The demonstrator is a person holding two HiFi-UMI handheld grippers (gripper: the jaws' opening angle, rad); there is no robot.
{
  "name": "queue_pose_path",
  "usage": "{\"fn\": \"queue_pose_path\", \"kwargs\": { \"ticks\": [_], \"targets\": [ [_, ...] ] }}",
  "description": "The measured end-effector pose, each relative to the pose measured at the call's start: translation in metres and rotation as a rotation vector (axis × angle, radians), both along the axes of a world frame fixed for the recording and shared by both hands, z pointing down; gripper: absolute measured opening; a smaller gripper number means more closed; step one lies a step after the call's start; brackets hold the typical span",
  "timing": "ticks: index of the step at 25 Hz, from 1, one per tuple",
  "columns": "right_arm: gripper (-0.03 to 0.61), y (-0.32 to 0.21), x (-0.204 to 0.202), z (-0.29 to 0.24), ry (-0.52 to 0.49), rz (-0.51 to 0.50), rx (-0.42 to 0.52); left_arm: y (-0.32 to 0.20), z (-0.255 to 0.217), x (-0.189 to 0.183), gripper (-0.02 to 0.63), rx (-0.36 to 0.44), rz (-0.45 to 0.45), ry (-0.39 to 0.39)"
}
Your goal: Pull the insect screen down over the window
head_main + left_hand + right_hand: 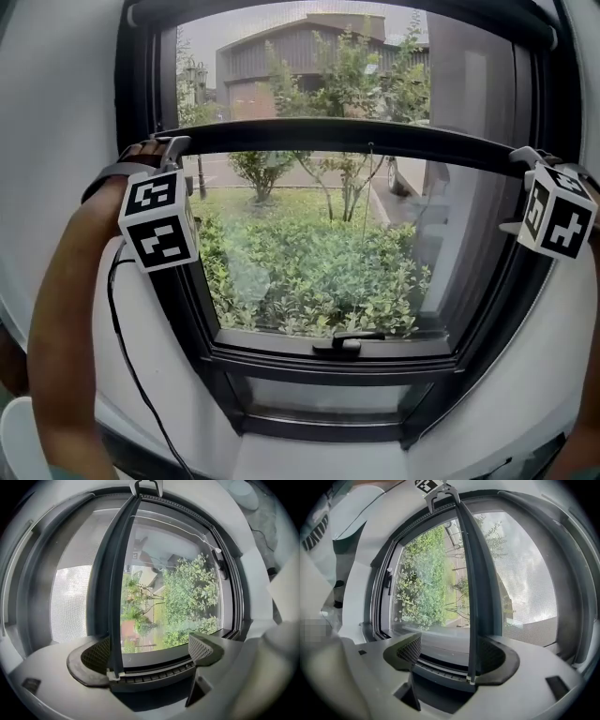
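Outside, shrubs [309, 262] fill the lower pane, with a building [281, 56] and a parked vehicle [408, 173] beyond them. A black latch handle [342, 345] lies flat on the lower rail of the dark window frame [328, 427], and a thin cable [122, 347] hangs down beside my left forearm [66, 319]. I see nothing in the track below the bar. The insect screen's pull bar [356, 136] runs across the upper part of the opening. Grey mesh [300, 66] covers the glass above it and the glass beneath is bare. The left tool [151, 652] is released, jaws wide apart, with the bar's end lying against one jaw only. The right tool [452, 654] is likewise released, and the bar's other end rests against one of its jaws. In the head view each marker cube screens most of its tool. The top of the frame is cut off there, so I cannot make out the roller housing.
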State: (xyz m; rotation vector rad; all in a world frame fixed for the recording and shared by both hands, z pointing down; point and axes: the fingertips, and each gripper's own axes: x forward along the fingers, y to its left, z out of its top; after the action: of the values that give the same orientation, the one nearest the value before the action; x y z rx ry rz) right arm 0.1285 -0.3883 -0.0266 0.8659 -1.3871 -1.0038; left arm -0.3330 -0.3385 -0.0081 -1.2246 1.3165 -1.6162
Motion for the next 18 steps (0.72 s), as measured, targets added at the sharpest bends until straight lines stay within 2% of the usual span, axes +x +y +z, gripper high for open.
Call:
{"fn": "queue_pose_path", "kwargs": {
  "ticks": [5,18],
  "targets": [
    [0.364,0.004,-0.002,0.033,0.039,-0.007,-0.06,0.003,0.038,0.0,0.528,-0.073,0.003,0.012],
    [0.362,0.013,-0.001,0.118,0.085,-0.034,-0.17,0.018,0.122,0.003,0.528,-0.148,0.03,0.018]
  ]
}}
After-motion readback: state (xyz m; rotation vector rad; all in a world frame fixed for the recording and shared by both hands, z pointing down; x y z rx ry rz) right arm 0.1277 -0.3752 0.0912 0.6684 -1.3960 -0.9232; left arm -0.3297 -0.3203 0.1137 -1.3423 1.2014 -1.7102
